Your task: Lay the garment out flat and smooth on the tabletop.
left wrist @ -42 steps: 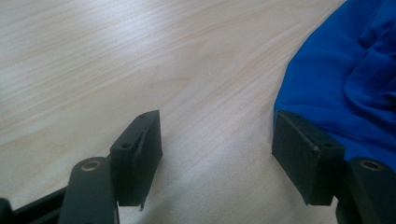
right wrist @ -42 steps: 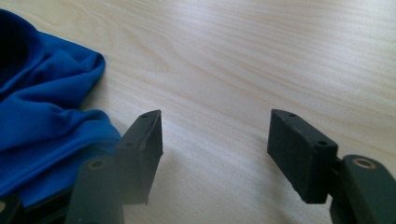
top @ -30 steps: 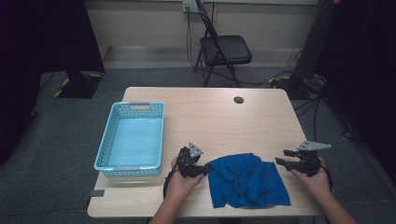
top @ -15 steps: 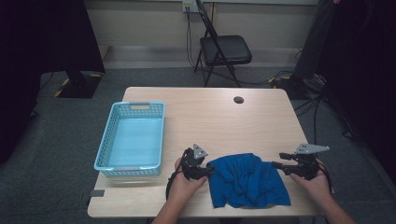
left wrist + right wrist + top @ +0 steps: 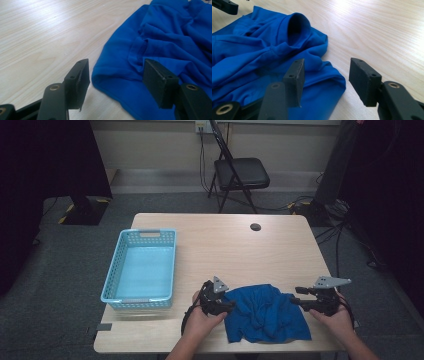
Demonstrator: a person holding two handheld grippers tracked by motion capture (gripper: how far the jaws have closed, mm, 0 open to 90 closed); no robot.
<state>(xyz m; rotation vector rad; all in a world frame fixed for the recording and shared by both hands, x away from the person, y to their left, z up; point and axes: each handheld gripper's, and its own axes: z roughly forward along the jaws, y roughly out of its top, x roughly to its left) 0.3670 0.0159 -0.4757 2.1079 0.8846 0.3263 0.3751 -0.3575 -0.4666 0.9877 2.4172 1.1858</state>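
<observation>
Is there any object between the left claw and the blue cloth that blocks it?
No, nothing visible. The left claw is open, with the edge of the blue cloth lying between its jaws on the bare wooden table.

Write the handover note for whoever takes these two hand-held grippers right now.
Left hand-held gripper: open, jaws straddling the left hem of the blue cloth, nothing clamped.
Right hand-held gripper: open, jaws low at the cloth's right edge, one over the fabric and one over bare wood, nothing clamped.
Things: the cloth lies crumpled at the near edge of the table, between the two hands. The light blue basket sits empty to the left of it.
Done: both grippers are lined up at opposite edges.
Left: probably close on both edges and lift; whether it goes to the basket is only a guess.
</observation>
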